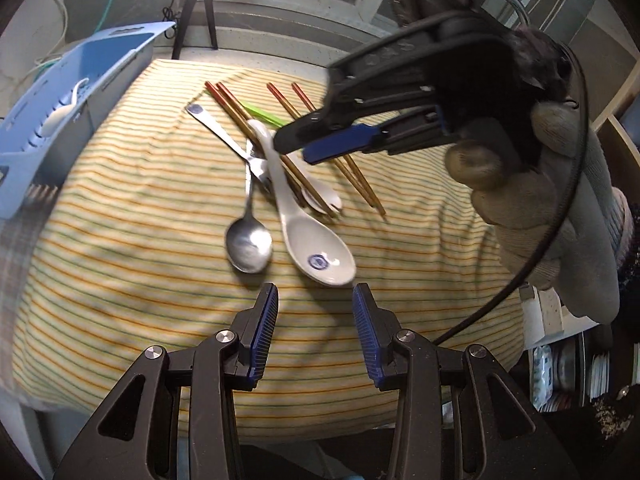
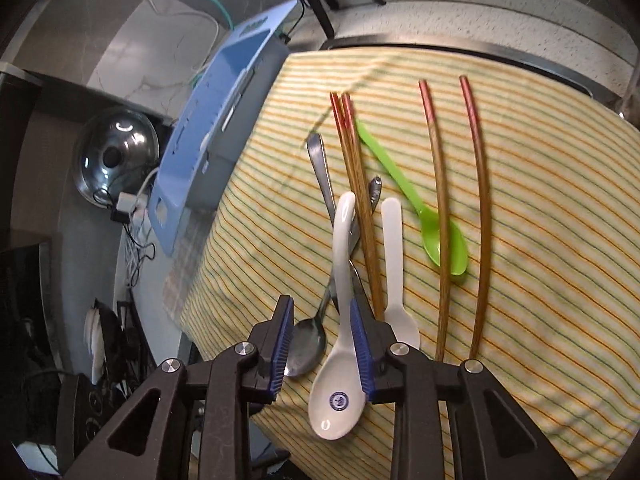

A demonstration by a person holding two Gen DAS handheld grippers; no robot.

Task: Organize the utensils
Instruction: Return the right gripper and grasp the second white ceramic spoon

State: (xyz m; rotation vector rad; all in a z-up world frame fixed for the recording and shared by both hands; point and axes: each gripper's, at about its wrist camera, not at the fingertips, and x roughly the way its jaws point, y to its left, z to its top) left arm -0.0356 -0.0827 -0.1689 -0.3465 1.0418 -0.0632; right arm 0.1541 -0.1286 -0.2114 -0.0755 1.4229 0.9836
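Utensils lie in a heap on the striped cloth point(image 1: 120, 240): a white ceramic spoon with a blue mark point(image 1: 308, 236) point(image 2: 340, 360), a metal spoon point(image 1: 248, 240) point(image 2: 308, 344), a white plastic spoon point(image 2: 394, 272), a green plastic spoon point(image 2: 424, 216) and two pairs of red-tipped wooden chopsticks point(image 2: 360, 200) point(image 2: 460, 220). My left gripper point(image 1: 314, 312) is open, just in front of the ceramic spoon's bowl. My right gripper point(image 2: 322, 344) point(image 1: 300, 148) is open, straddling the ceramic spoon's handle and the metal spoon.
A blue utensil tray point(image 1: 72, 112) point(image 2: 216, 120) stands at the cloth's left edge with a white spoon point(image 1: 60, 114) in it. A steel pot lid point(image 2: 116, 156) and cables lie beyond the table. A tripod point(image 1: 196, 12) stands behind.
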